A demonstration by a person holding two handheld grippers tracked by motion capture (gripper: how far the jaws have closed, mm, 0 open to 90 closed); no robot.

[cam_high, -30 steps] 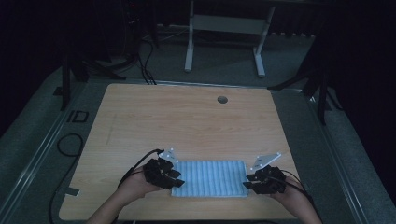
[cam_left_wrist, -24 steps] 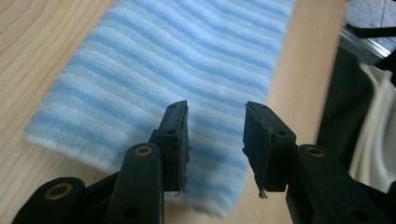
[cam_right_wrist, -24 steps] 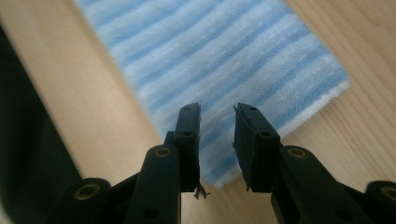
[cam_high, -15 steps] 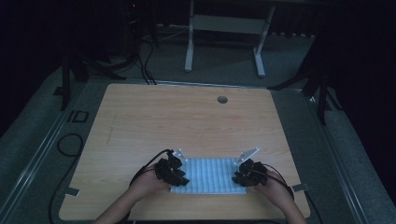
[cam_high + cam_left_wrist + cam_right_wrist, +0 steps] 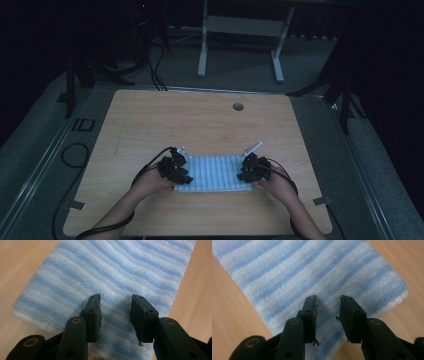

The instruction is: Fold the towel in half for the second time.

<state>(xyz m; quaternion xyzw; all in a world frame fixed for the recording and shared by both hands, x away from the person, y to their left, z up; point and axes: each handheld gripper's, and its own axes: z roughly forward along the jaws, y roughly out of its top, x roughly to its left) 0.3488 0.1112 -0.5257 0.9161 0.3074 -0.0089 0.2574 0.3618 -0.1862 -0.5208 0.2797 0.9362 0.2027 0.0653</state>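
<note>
Since a second back, high view has both hands pulled in toward the near bench (image 5: 150, 120) edge, towel (image 5: 215, 172) folded narrower. Left gripper (image 5: 116, 308) view: released, jaws apart over the stripes. Right gripper (image 5: 327, 307) view: jaws just widened, nothing pinched, hem visible.
</note>
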